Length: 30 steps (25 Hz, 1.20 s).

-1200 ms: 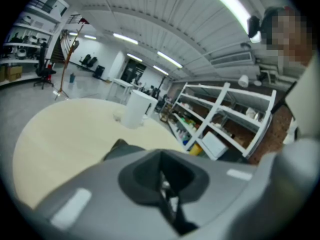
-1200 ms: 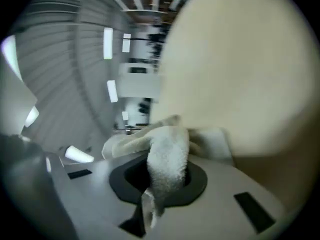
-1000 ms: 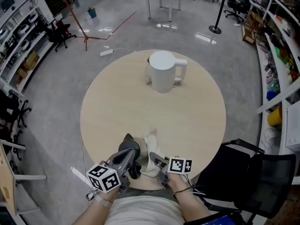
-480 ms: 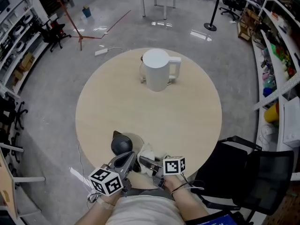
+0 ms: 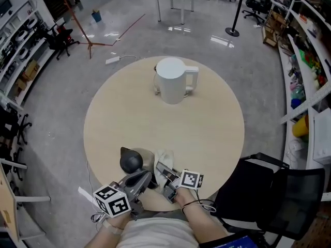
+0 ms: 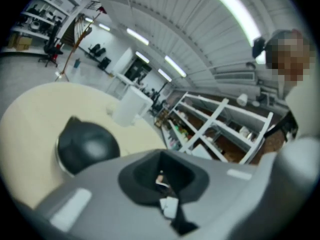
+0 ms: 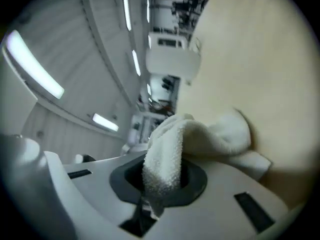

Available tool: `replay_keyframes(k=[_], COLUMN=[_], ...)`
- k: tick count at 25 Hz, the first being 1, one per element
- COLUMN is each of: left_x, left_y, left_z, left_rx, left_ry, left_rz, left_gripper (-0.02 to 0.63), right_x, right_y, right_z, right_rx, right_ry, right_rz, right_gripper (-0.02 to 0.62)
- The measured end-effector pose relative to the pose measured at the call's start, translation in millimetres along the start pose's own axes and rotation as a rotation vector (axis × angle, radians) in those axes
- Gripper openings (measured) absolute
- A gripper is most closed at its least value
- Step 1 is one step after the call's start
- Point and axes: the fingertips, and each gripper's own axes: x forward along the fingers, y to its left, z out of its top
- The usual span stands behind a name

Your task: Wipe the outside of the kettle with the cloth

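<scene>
**Cloth in gripper, kettle not reached yet**

The right gripper (image 7: 156, 184) is pinching a bunched fold of the white cloth (image 5: 164, 160) at the near edge of the worktop (image 5: 212, 133). The rest of the cloth trails on the surface, probably so there's a loose pad to wipe with. The left gripper (image 6: 162, 184) is pressed together with nothing in it, just beside a dark domed object (image 5: 130, 161). My guess is it's kept free to steady things. The kettle (image 5: 172, 81) stands upright on the far side, well apart from both. Wiping hasn't started.

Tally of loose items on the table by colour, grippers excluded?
White: 2 (kettle, cloth)
Black: 1 (dome)
Total: 3
</scene>
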Motion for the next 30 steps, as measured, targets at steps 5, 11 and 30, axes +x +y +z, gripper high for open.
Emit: replay_keyframes(k=[5, 11, 30], left_x=[-4, 21, 24], left_y=[50, 88, 90], left_z=[72, 43, 40], left_rx=[0.386, 0.472, 0.57], left_ry=[0.015, 0.266, 0.311], left_rz=[0.176, 0.221, 0.245], left_gripper=[-0.003, -0.003, -0.003], right_x=[23, 42, 56], right_y=[117, -52, -57], right_z=[40, 17, 27], right_rx=[-0.109, 0.07, -0.096], right_ry=[-0.017, 0.03, 0.053], right_rz=[0.41, -0.24, -0.25], right_gripper=[0.048, 0.048, 0.046])
